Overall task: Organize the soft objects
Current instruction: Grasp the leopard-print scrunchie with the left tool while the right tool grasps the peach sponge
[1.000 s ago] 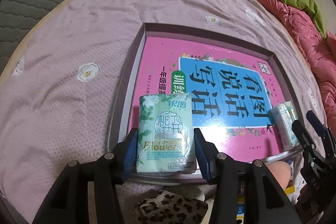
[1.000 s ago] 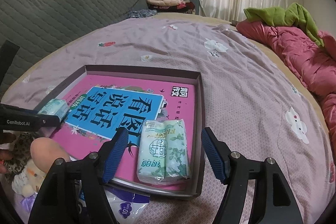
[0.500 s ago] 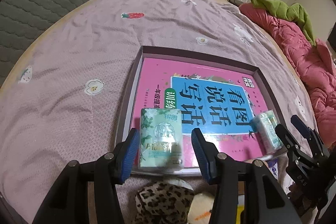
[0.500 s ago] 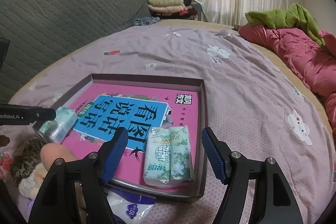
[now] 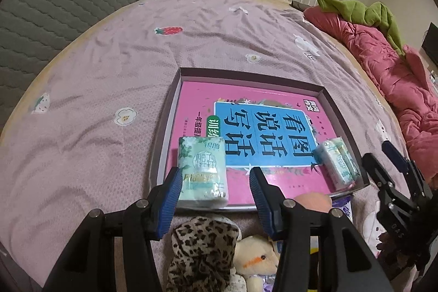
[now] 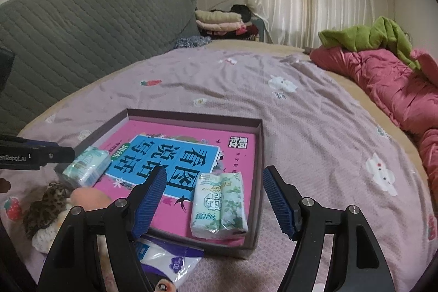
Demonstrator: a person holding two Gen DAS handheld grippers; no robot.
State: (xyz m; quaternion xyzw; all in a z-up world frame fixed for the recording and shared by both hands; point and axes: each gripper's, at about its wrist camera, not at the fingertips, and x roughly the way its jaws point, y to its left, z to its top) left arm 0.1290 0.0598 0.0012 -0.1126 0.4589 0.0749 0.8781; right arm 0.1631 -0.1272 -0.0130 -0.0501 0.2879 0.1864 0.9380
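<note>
Inside shallow grey cardboard tray (image 5: 343,114): green tissue packs at left (image 5: 202,173) and right (image 6: 219,205) near corners. Left gripper (image 5: 216,186), right gripper (image 6: 215,197) open, empty; bedsheet (image 5: 109,73) beyond clear.

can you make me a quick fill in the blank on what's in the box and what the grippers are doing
1. The shallow box lies on a ____ bedsheet.
2. ____ tissue packs lie in the box.
3. They rest on a pink ____.
4. Both the left gripper and the right gripper stand ____.

Missing: purple; two; book; open
</note>
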